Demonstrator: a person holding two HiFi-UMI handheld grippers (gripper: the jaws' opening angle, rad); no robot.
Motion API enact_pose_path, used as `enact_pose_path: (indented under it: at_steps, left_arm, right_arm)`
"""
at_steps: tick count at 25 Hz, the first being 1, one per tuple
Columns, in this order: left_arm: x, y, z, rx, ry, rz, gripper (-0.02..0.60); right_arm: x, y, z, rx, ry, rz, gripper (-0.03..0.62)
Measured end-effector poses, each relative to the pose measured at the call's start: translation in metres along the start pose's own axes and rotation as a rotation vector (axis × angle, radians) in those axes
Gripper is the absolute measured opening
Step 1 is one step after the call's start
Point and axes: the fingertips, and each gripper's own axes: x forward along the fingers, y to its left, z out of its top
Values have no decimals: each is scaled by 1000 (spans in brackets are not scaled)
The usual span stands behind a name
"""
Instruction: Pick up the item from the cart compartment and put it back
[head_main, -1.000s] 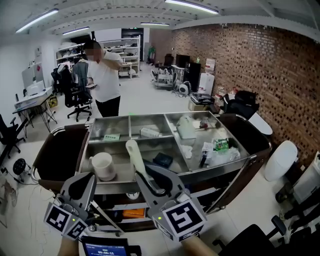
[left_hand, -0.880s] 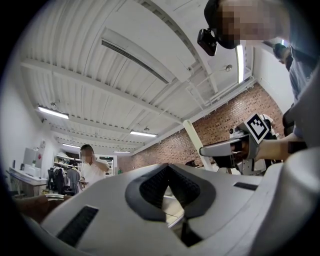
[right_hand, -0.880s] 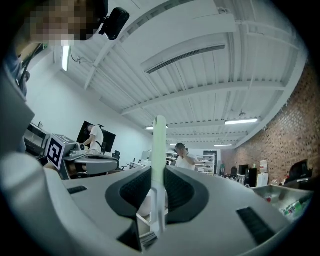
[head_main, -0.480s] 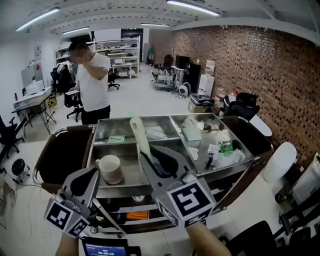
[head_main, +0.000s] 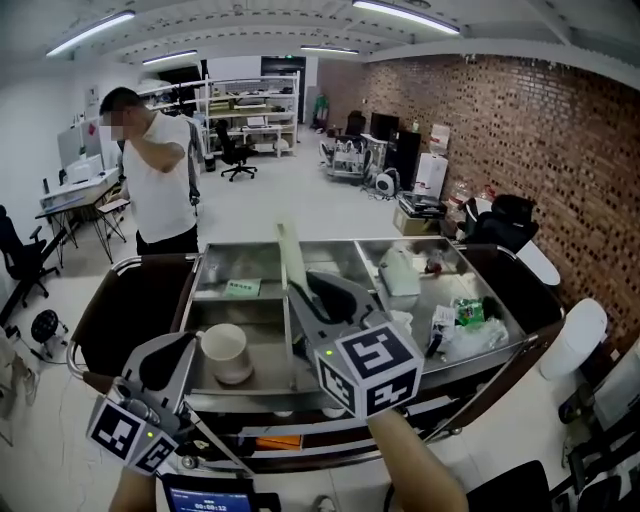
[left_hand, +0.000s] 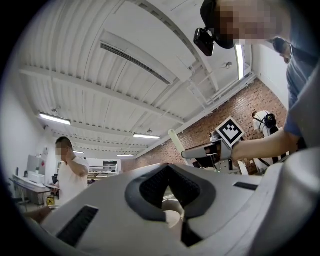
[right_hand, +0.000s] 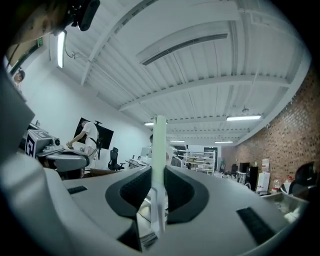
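Narrowly parted right fingers (right_hand: 187, 191) tight on pale stick (right_hand: 159, 145)

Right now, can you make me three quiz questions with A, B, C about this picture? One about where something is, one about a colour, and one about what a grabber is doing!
1. Where is the white cup?
A. on the floor
B. in the cart's front left compartment
C. in the left gripper

2. What colour is the shirt of the person beyond the cart?
A. white
B. red
C. black

3. What is the right gripper doing?
A. holding the cup
B. hanging open and empty
C. gripping a pale stick

Answers: B, the cup stands on the steel floor of that compartment; A, the shirt is plain white; C, both pads press on the upright stick.
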Motion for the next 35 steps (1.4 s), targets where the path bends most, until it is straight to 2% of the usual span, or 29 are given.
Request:
enact_pose_path:
  at_steps: [7, 12, 16, 21, 26, 30, 35]
  left_arm:
    - [9, 9, -9, 15, 23, 41, 12]
    - [7, 16, -14, 4, 32, 68, 12]
    - [8, 12, -17, 0, 35, 57, 12]
    - [11, 6, -19, -1, 41, 38, 12]
    - [9, 10, -16, 1, 33, 46, 12]
    - [9, 11, -16, -9, 27, 50, 12]
    - [10, 7, -17, -9, 34, 41, 12]
  right_arm:
    - [49, -17, -32, 83, 82, 55, 87]
    - [53, -28, -65, 141, 164, 36, 87]
    - [49, -28, -81, 207, 209, 32, 87]
    - [45, -31, -81, 221, 219, 9, 89]
    - [33, -22, -64, 336, 197, 56, 89]
    - [31, -14, -75, 284, 249, 56, 89]
    - [37, -22, -97, 273, 292, 22, 89]
